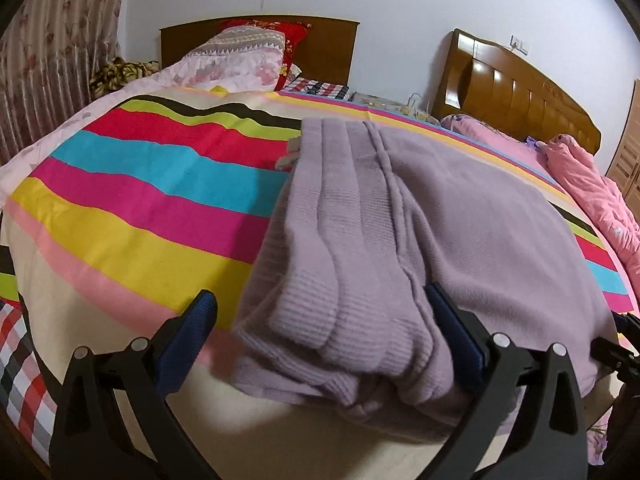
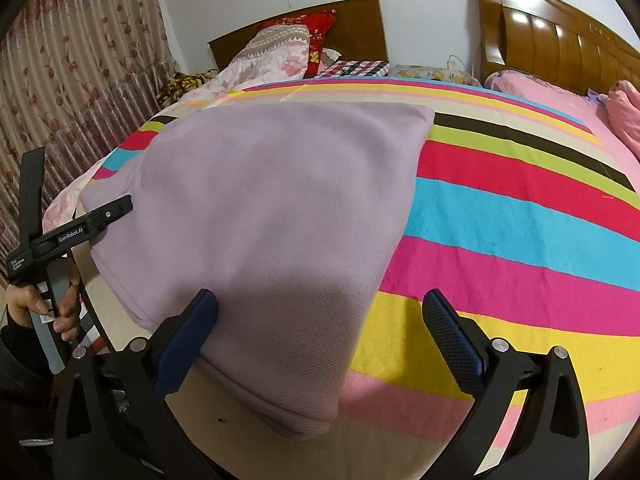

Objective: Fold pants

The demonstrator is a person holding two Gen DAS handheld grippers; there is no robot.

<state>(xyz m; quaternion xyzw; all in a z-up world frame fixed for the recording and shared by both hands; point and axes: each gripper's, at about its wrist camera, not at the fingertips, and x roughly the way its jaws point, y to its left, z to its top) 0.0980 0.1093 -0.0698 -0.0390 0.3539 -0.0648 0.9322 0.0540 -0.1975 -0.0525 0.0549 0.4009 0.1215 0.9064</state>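
Lilac knit pants (image 1: 400, 240) lie folded on a striped bedsheet (image 1: 140, 208), their ribbed cuffs stacked at the near edge. My left gripper (image 1: 326, 334) is open, its blue pads on either side of the cuffs, not pinching them. In the right wrist view the pants (image 2: 280, 220) appear as a broad smooth fold. My right gripper (image 2: 326, 334) is open over the fold's near right corner, its left pad (image 2: 188, 340) against the cloth. The left gripper's body (image 2: 72, 232) and the hand (image 2: 44, 300) holding it show at the left.
The striped sheet (image 2: 520, 220) spreads to the right. Pillows (image 1: 248, 52) and a wooden headboard (image 1: 328, 48) stand at the far end. A second bed with pink bedding (image 1: 580, 184) lies to the right, a flowered curtain (image 2: 72, 80) to the left.
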